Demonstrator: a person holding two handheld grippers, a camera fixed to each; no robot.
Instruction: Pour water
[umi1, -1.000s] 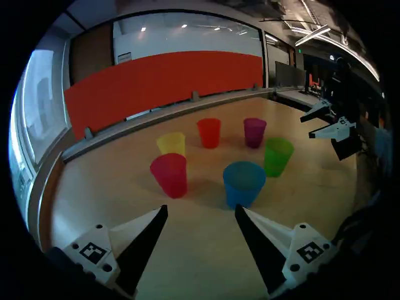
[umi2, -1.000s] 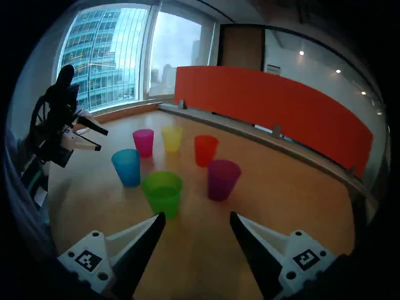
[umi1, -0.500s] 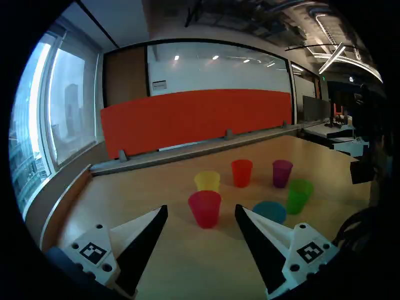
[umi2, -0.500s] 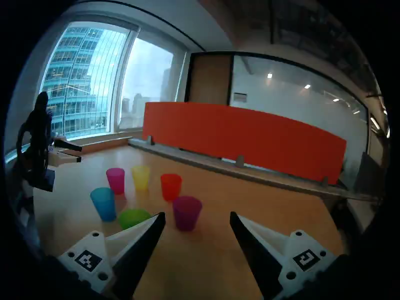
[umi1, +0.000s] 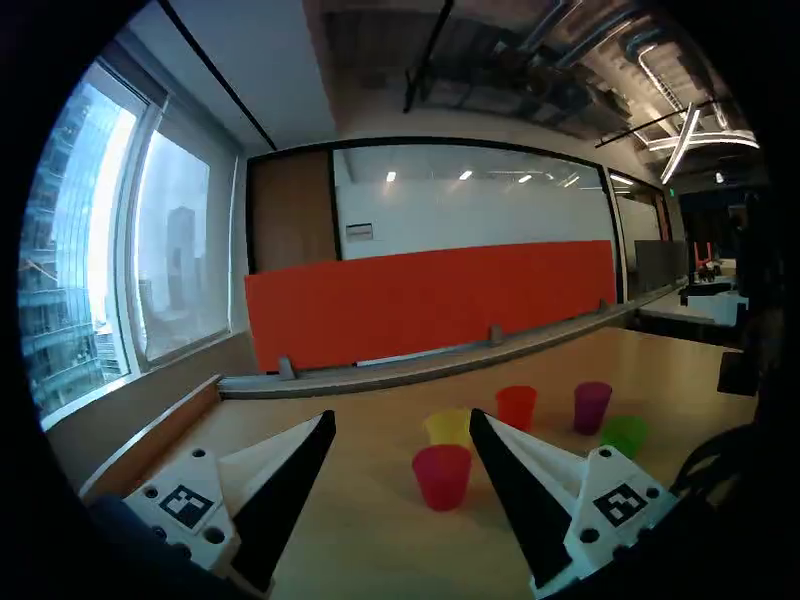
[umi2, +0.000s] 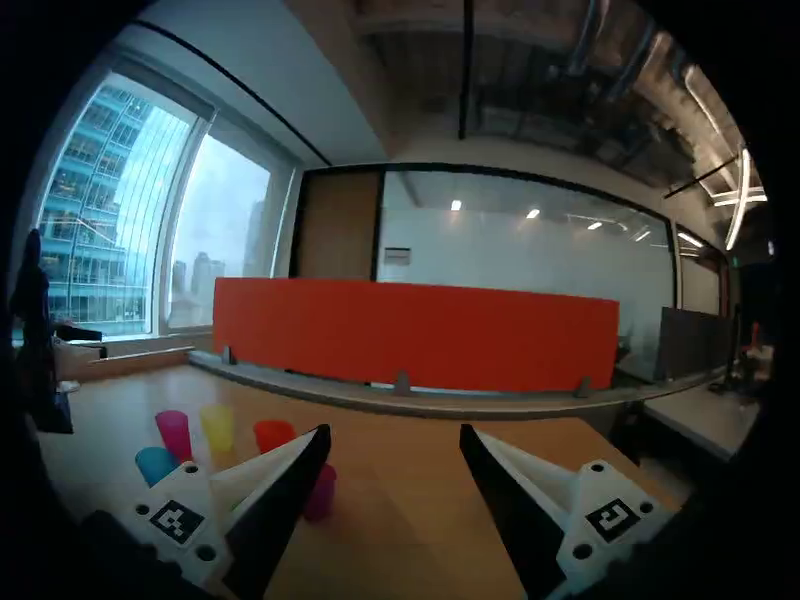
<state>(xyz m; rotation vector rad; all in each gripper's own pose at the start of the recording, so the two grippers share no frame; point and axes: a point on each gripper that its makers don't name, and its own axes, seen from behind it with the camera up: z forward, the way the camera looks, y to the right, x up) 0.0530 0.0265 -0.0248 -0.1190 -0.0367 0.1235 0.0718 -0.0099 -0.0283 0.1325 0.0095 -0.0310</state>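
Pretty clearly an office in a city building. Tall windows (umi1: 170, 260) at 9 o'clock in the left gripper view look out on glass towers (umi1: 55, 280). Straight ahead at 12 there's a long orange divider screen (umi1: 430, 300) standing along the far edge of a big wooden table (umi1: 370, 545), with a glass-walled room (umi1: 470, 205) and a wood door (umi1: 290, 210) behind it. The ceiling is the open kind, with bare pipes (umi1: 560, 45) and strip lights (umi1: 688, 140). In the right gripper view, another desk (umi2: 700, 410) with a grey screen (umi2: 690, 345) sits at 3 o'clock.
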